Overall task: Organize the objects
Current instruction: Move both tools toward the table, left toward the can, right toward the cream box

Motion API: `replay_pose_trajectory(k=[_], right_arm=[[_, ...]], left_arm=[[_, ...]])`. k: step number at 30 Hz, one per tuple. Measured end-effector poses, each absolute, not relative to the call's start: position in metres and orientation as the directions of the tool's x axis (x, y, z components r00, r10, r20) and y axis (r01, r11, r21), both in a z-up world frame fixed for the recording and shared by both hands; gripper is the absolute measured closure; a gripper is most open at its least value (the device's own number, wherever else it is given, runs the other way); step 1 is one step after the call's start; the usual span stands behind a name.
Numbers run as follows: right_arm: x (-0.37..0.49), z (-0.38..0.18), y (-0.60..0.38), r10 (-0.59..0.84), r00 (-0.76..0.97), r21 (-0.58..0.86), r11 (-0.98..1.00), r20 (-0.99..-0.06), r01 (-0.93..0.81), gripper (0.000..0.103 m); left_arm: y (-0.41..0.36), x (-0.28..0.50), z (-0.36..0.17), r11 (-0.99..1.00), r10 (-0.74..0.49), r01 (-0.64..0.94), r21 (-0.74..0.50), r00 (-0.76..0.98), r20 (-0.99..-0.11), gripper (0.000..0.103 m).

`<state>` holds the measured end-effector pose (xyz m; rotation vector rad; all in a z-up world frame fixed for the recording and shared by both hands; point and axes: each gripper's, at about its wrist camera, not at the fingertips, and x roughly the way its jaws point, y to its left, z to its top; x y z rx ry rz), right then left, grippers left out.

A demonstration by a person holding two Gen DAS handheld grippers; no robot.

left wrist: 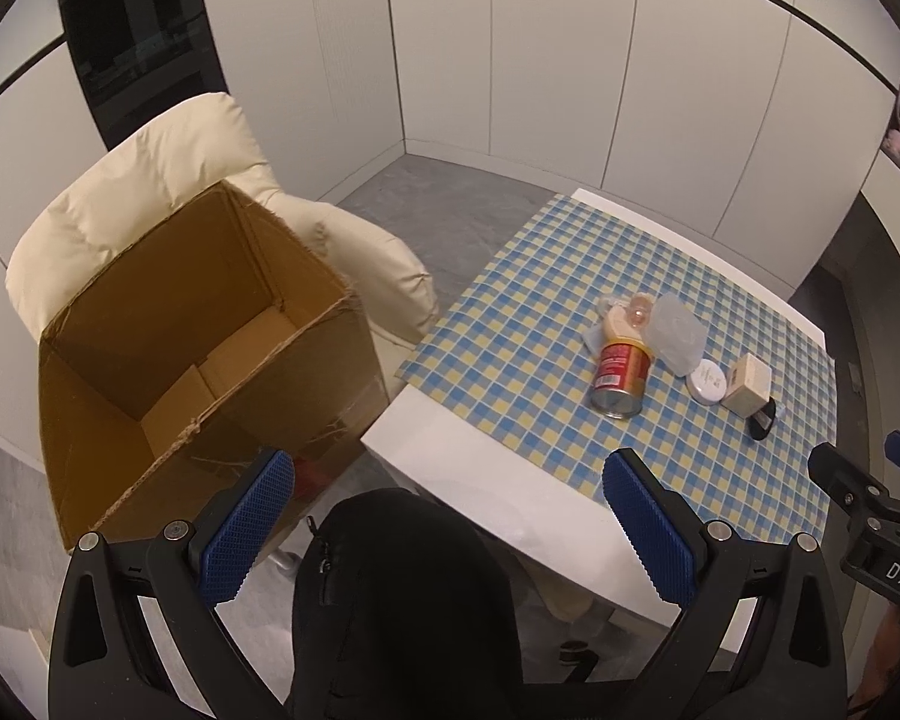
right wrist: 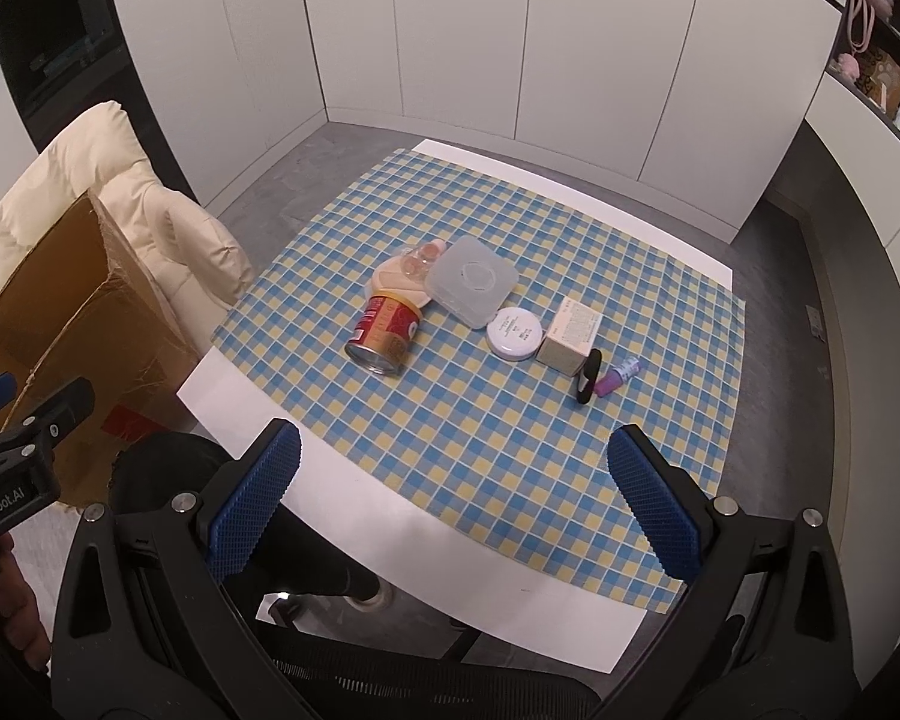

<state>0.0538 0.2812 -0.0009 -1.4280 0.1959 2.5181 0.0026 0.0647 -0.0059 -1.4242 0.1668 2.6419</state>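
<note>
Left wrist view:
- The left hand-held gripper [left wrist: 447, 528] hung released, its blue pads spread wide with nothing between them, above the near left corner of the counter [left wrist: 480, 468].
- An open cardboard box [left wrist: 210, 348] stood off the counter's left edge, resting against a cream padded chair [left wrist: 150, 180]; its inside looked bare apart from the bottom flaps.
- On the checked cloth [left wrist: 570, 276], a red can [left wrist: 621, 378] lay on its side near the middle of the counter, its metal end turned toward the near edge.
- Touching the can's far end were a beige item [left wrist: 615, 321] and a clear plastic container [left wrist: 675, 333].
- Toward the right edge came a round white compact [left wrist: 707, 381], a small beige carton [left wrist: 747, 384] and a black item [left wrist: 762, 420], set close in a row.
- The tip of the right hand-held gripper [left wrist: 852, 486] showed at the right margin.

Right wrist view:
- The right hand-held gripper [right wrist: 453, 486] was also released, pads wide apart and gripping nothing, over the counter's [right wrist: 360, 480] near edge.
- The red can [right wrist: 384, 333] lay tilted on the cloth [right wrist: 480, 450], just beside the beige item [right wrist: 399, 285] and the clear container [right wrist: 471, 288].
- The compact [right wrist: 513, 333] touched the carton [right wrist: 570, 333]; the black item [right wrist: 588, 377] leaned by the carton's near corner.
- A small purple tube [right wrist: 618, 375] lay just beside the black item, toward the right edge.
- The box [right wrist: 84, 312] and chair [right wrist: 90, 156] stood off the left edge, with the left hand-held gripper [right wrist: 30, 420] in front of the box.
</note>
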Motion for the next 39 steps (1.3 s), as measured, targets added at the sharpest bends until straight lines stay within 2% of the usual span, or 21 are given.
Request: replay_pose_trajectory(k=[21, 30, 39], right_arm=[[0.069, 0.000, 0.323, 0.217, -0.487, -0.032, -0.932, -0.846, -0.361, 0.000], [0.061, -0.007, 0.328, 0.251, -0.472, -0.071, -0.927, -0.845, -0.367, 0.000], [0.054, -0.010, 0.346, 0.263, -0.517, -0.040, -0.915, -0.815, -0.402, 0.000]], left_arm=[[0.122, 0.013, -0.007, -0.950, 0.154, -0.310, 0.026, -0.541, -0.827, 0.001], [0.146, 0.001, -0.024, -0.934, 0.184, -0.357, -0.003, -0.473, -0.862, 0.001], [0.167, -0.017, -0.023, -0.914, 0.160, -0.397, 0.079, -0.535, -0.830, 0.003]])
